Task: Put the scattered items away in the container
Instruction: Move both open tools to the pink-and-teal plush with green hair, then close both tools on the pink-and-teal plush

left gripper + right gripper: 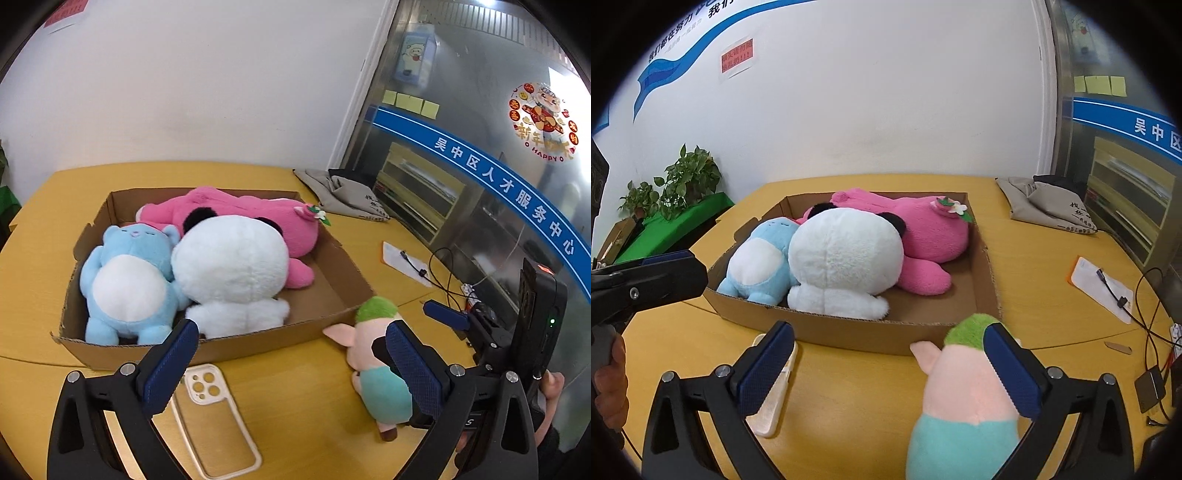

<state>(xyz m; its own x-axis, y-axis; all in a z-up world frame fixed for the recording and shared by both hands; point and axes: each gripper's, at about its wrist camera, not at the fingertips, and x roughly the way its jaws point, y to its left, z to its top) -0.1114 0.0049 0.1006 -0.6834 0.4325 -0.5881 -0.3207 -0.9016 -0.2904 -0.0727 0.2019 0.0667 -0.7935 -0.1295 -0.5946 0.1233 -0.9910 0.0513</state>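
**Pig plush lying outside the box, both grippers spread**

I am looking at the small pig plush, green-haired with a pink head and a teal body, which is lying on the yellow table just outside the near right corner of the cardboard box. In the right wrist view my right gripper is standing wide open around it: the right pad is touching the plush's head, while the left pad is sitting well apart from it, over the clear phone case. I am not gripping the toy.

In the left wrist view my left gripper is also hanging open, holding nothing, with the phone case lying between its pads and the pig plush just in front of its right pad.

Inside the box, three toys are already packed together: a blue bear plush on the left, a white panda plush in the middle leaning against it, and a pink plush stretched along the far side behind both.

Farther out on the table, a grey cloth bag is lying by the glass partition, and a paper sheet with a black cable across it is sitting off to the right. Potted plants are standing beyond the table's left edge.
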